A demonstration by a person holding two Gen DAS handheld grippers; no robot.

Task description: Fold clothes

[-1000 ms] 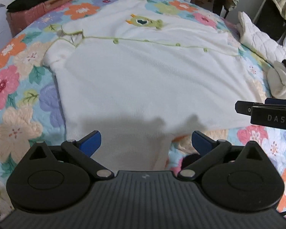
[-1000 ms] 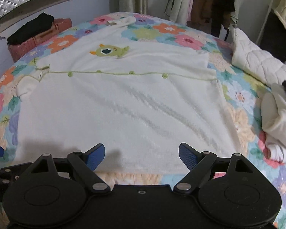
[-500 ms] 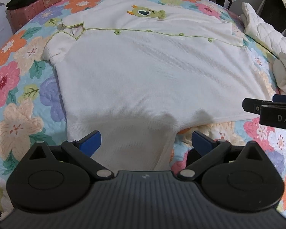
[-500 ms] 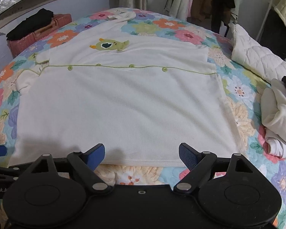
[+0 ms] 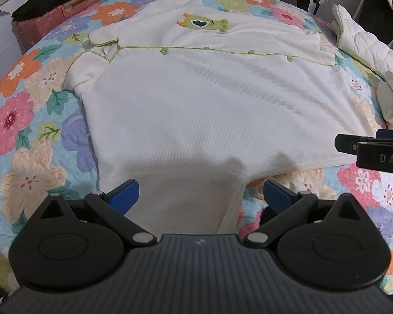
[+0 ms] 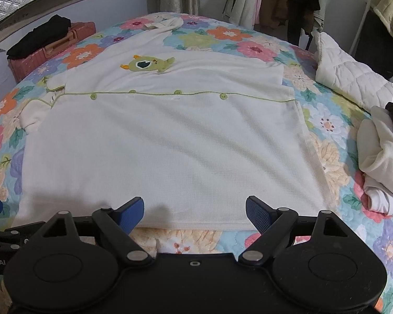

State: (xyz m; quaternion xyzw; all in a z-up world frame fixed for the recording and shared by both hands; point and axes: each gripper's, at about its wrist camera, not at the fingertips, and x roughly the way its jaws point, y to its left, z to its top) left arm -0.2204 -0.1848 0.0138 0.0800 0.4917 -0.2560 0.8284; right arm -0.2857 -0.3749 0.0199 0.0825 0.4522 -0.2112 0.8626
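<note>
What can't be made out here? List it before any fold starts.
- Near sleeve of the cream cardigan: its cuff runs under the left gripper body, left wrist view.
- Far sleeve cuff: bunched and too small, right wrist view.
- Cream clothes pile: cut off by the right edge, right wrist view.
- Right gripper: its body covers the floral quilt nearest the camera, right wrist view.

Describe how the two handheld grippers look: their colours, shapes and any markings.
Both are alike. The left gripper has a ribbed dark grey body, two round black discs, black link arms with silver pivot pins, and blue-padded fingers. The right gripper has a smooth black body and textured blue pads. White lettering, partly cut off, marks its side.
</note>
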